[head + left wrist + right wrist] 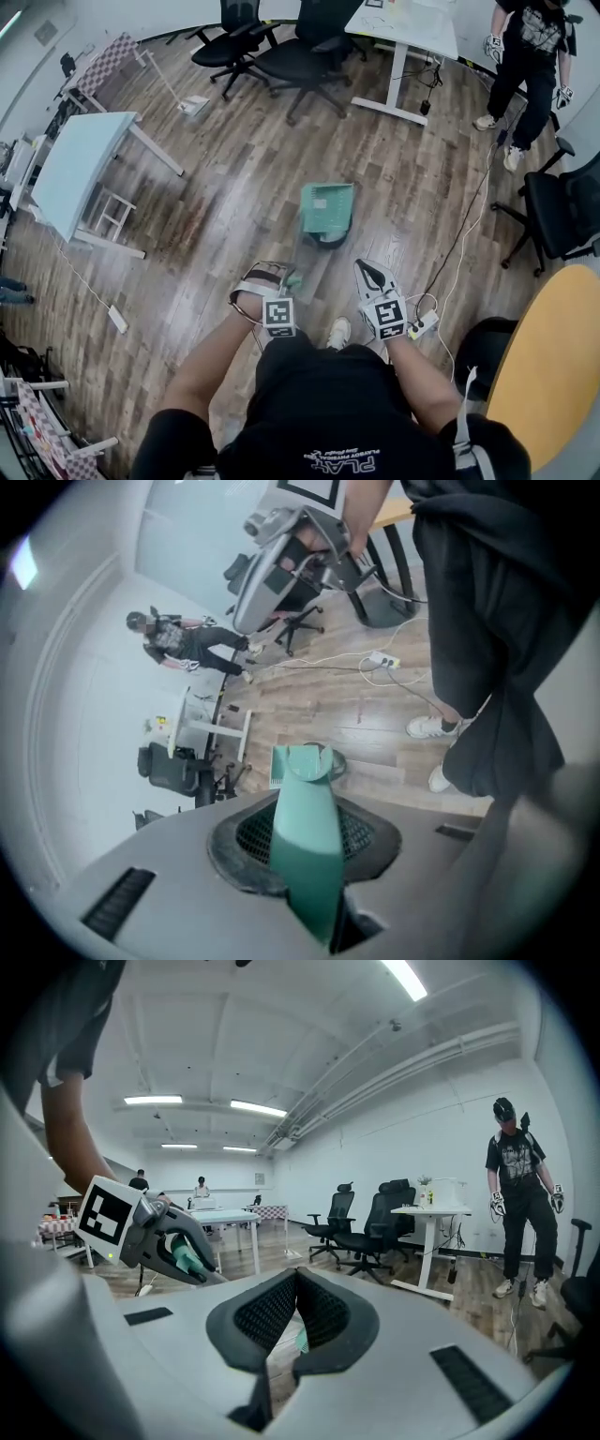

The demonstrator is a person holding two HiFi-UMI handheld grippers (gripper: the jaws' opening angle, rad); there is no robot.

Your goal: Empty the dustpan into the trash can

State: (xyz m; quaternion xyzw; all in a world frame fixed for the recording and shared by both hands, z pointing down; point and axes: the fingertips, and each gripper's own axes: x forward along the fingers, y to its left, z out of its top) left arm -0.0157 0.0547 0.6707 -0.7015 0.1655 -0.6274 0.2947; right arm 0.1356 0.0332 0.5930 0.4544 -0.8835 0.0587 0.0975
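Dustpan [327, 208] overlaps trash can [331, 241] rim; wood floor [244, 187] surrounds both.

Dustpan [327, 208] smooth matt plastic; floor [244, 178] wood-grain planks with a slight sheen; left gripper [305, 803] fingers [159, 855] matt smooth plastic, their pads [246, 841] rough mesh-textured rubbery facing.

In the head view the dustpan [327, 208] at frame centre covers nearly all of the trash can [330, 242], leaving only a dark curved rim, and the pan's contents are too small to tell. In the left gripper view its handle's near end vanishes between the pads of the left gripper [305, 836].
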